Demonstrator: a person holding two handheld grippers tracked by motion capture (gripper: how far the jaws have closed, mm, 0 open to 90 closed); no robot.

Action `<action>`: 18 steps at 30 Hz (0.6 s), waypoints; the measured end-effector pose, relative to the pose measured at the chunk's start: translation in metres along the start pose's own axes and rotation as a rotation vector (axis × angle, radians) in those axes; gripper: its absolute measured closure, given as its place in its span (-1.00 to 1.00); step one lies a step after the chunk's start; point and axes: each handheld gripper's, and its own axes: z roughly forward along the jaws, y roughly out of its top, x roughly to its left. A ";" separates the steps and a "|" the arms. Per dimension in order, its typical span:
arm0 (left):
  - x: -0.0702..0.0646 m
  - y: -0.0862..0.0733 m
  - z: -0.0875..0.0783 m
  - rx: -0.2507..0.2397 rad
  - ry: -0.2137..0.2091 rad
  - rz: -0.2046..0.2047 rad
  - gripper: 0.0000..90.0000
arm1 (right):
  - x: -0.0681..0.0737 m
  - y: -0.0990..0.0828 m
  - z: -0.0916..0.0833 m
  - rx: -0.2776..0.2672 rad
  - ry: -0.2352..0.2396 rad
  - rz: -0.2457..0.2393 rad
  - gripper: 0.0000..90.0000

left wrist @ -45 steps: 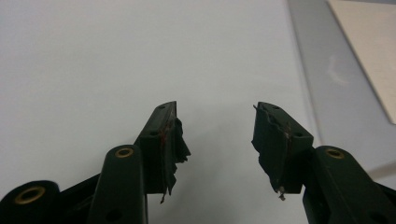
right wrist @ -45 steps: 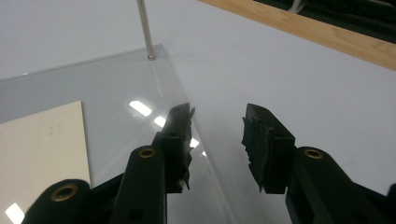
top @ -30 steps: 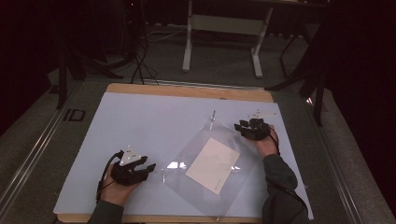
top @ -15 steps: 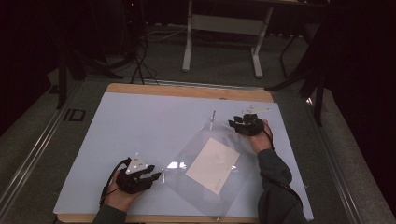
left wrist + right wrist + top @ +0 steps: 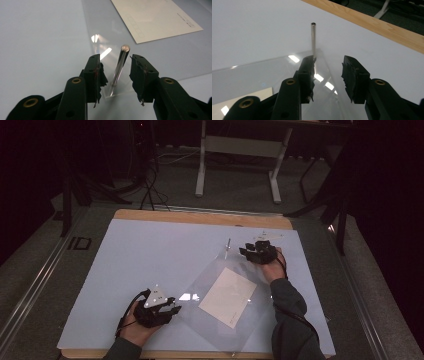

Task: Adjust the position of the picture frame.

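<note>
Since a second ago my right gripper point(image 5: 258, 251) has slid left along the far side of the desk point(image 5: 150, 250), up to the far corner of the clear sheet point(image 5: 200, 285); my left gripper point(image 5: 159, 307) has edged right to its near-left corner. My left fingers point(image 5: 95, 72) stand open around a clear rod point(image 5: 119, 67) at that corner, not touching it. My right fingers point(image 5: 308, 68) are open too, with a metal pin point(image 5: 313, 37) standing upright just beyond them. A white card point(image 5: 227, 296) lies under the sheet, mid-desk.
</note>
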 end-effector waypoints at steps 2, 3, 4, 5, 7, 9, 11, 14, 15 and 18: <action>-0.002 0.002 0.003 -0.001 -0.004 0.011 0.41 | 0.002 0.002 0.002 0.000 0.003 -0.004 0.35; -0.003 0.002 0.004 -0.002 -0.005 0.017 0.45 | 0.003 0.003 0.003 -0.001 0.005 -0.004 0.35; -0.004 0.003 0.005 -0.001 0.000 0.023 0.48 | 0.003 0.003 0.004 -0.002 0.006 -0.004 0.35; -0.004 0.003 0.005 -0.001 0.000 0.023 0.51 | 0.004 0.004 0.005 -0.002 0.008 -0.004 0.35; -0.004 0.002 0.004 -0.006 0.008 0.027 0.61 | 0.005 0.005 0.006 -0.002 0.010 -0.008 0.35; -0.004 0.002 0.004 -0.005 0.011 0.026 0.72 | 0.005 0.006 0.007 -0.002 0.010 -0.007 0.35; -0.003 0.002 0.003 -0.007 0.023 0.021 0.78 | 0.006 0.007 0.008 -0.003 0.010 -0.006 0.35; -0.003 0.002 0.004 -0.006 0.021 0.027 0.85 | 0.005 0.008 0.009 -0.005 0.011 -0.008 0.34; -0.003 0.002 0.004 -0.006 0.021 0.027 0.85 | 0.005 0.008 0.010 -0.005 0.013 -0.006 0.34; -0.004 0.002 0.004 -0.007 0.026 0.025 0.86 | 0.005 0.010 0.013 -0.006 0.018 -0.009 0.34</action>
